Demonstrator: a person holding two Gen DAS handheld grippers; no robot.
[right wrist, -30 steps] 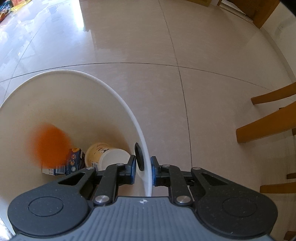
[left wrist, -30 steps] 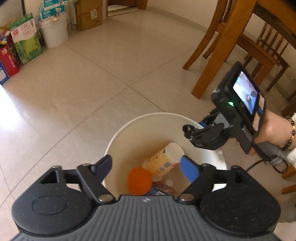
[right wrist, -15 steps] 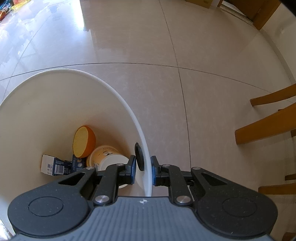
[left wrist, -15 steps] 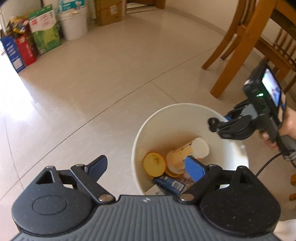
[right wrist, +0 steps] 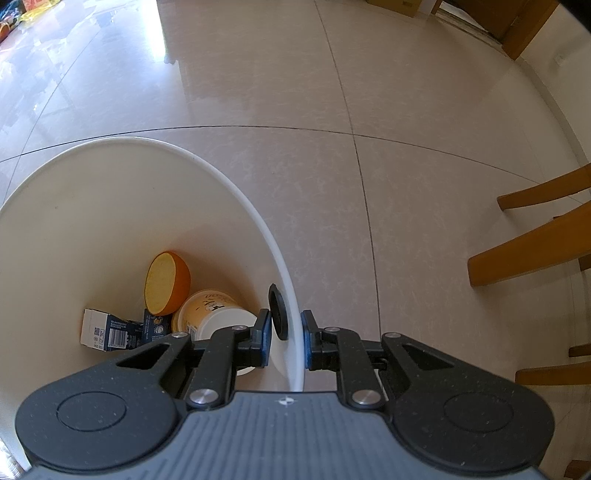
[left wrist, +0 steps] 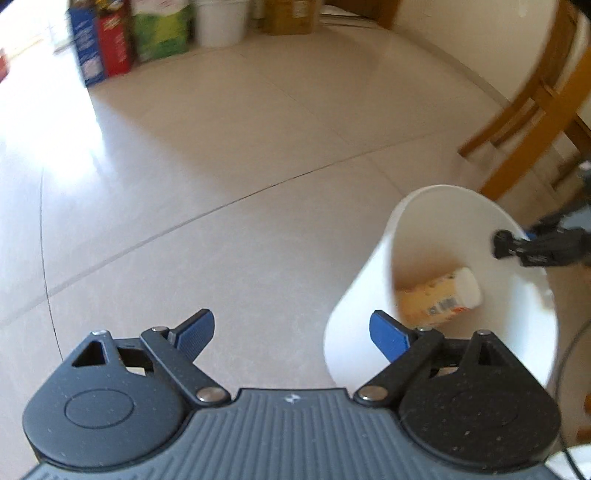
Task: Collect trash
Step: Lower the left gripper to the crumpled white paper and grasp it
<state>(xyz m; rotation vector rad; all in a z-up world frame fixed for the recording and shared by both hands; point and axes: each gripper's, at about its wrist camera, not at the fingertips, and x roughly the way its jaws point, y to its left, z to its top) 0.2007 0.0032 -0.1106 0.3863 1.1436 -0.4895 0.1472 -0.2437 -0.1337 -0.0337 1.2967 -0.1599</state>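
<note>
A white trash bin (right wrist: pixel 236 192) is clamped at its rim by my right gripper (right wrist: pixel 286 338), one finger inside the wall and one outside. Inside lie an orange half (right wrist: pixel 168 282), a yellow cup (right wrist: pixel 210 314) on its side and a small dark blue carton (right wrist: pixel 110 330). In the left wrist view the bin (left wrist: pixel 354 306) sits at the right, with the yellow cup (left wrist: pixel 439 299) showing inside and the right gripper (left wrist: pixel 539 247) on its far rim. My left gripper (left wrist: pixel 291 334) is open and holds nothing, above bare floor to the left of the bin.
Beige floor tiles spread around the bin. Wooden chair legs (right wrist: pixel 532 243) stand to the right of it, and a wooden table leg (left wrist: pixel 535 129) behind it. Coloured boxes (left wrist: pixel 122 40) and a white bucket (left wrist: pixel 219 20) line the far wall.
The orange half fell from my left gripper into the bin and came to rest against the cup. My left gripper then swung away to the left, still open. The right gripper kept its hold.
</note>
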